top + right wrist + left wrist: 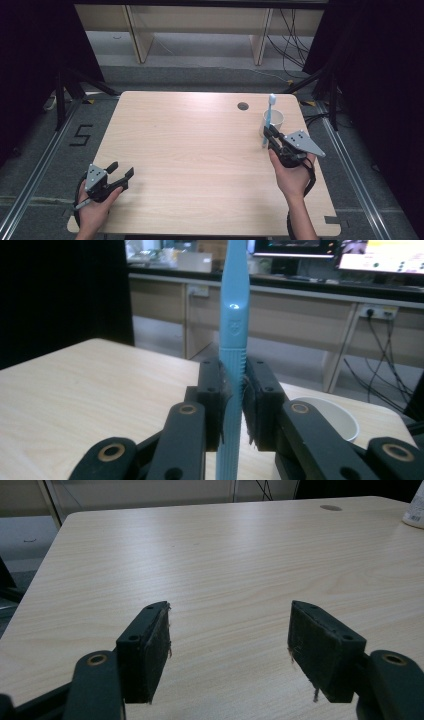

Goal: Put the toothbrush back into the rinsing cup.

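High view: the light wooden rectangular desk (200,165) carries a white round cup (273,120) near its far right edge, close to a round cable hole (243,106). The right gripper (270,136) is held in the person's right hand (292,176) just in front of the cup and grips a slim light-blue plastic toothbrush (270,111), which stands upright with its head above the cup rim; whether its lower end touches the desk cannot be determined here. The left gripper (121,171) rests in the left hand (92,207) at the near left corner of the desk, well apart from the cup, its fingers spread. Left gripper view: the two black fingers (145,650) stand wide apart over bare desk surface with nothing between them; the edge of the white cup (414,510) appears at the far right. Right gripper view: the black fingers (210,400) are pinched on the ribbed handle of the toothbrush (234,310), which rises vertically between them, and the white cup (327,415) lies just behind, to the right.
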